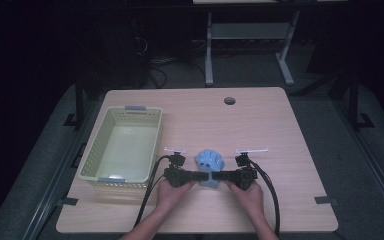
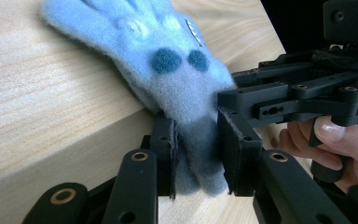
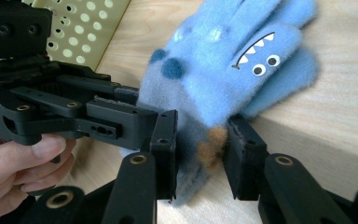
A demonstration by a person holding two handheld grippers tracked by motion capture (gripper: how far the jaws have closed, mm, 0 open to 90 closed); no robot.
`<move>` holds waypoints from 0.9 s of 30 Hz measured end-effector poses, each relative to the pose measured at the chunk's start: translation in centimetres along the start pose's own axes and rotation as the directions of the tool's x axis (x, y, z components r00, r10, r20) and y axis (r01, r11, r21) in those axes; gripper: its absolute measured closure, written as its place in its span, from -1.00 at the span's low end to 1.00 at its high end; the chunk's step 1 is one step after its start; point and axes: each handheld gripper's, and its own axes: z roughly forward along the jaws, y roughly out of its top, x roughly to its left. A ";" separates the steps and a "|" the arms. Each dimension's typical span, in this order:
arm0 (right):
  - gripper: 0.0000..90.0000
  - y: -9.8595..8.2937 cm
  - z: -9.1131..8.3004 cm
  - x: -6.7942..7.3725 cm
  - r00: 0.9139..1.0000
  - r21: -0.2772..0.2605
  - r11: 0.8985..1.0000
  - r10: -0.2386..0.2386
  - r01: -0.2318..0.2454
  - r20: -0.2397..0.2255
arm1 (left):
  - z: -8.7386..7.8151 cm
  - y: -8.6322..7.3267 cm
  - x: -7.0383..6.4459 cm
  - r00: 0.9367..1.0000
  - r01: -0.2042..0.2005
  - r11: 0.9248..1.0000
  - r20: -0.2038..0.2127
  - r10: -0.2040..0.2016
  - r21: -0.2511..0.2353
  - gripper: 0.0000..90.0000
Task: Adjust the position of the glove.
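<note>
High view shows the glove (image 1: pixel 209 162), blue and fluffy, lying on the table (image 1: pixel 260 120) near the front edge, about in the middle of its width. It has dark blue dots, and on one finger a small face with white teeth and two eyes. The left gripper (image 1: pixel 203 175) comes from the left and the right gripper (image 1: pixel 217 175) from the right, and both meet at the cuff of the glove, which points to the front edge. In the left gripper view the two jaws are pressed on the cuff from both sides, so this gripper pinches the glove. In the right gripper view the jaws also stand on both sides of the cuff and touch it, next to an orange patch. A hand holds each gripper. The basket (image 1: pixel 150 145), pale yellow-green with holes, stands near the left edge, close beside the left gripper. Nothing lies between the glove and the basket except this gripper and its cable.
</note>
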 end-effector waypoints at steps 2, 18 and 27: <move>0.56 0.1 0.1 -0.1 1.000 0.002 1.000 0.007 -0.007 -0.008 | 0.0 0.0 0.2 1.000 0.009 1.000 0.009 -0.009 -0.008 0.53; 0.73 1.1 -0.6 0.9 0.995 0.007 0.996 -0.094 0.094 0.021 | 0.0 0.1 0.3 0.999 0.027 0.998 0.037 -0.025 -0.060 0.60; 0.73 1.7 -1.3 1.6 0.992 -0.014 0.992 -0.124 0.124 0.018 | -0.6 0.5 -0.2 0.999 0.015 0.996 0.053 -0.010 -0.088 0.60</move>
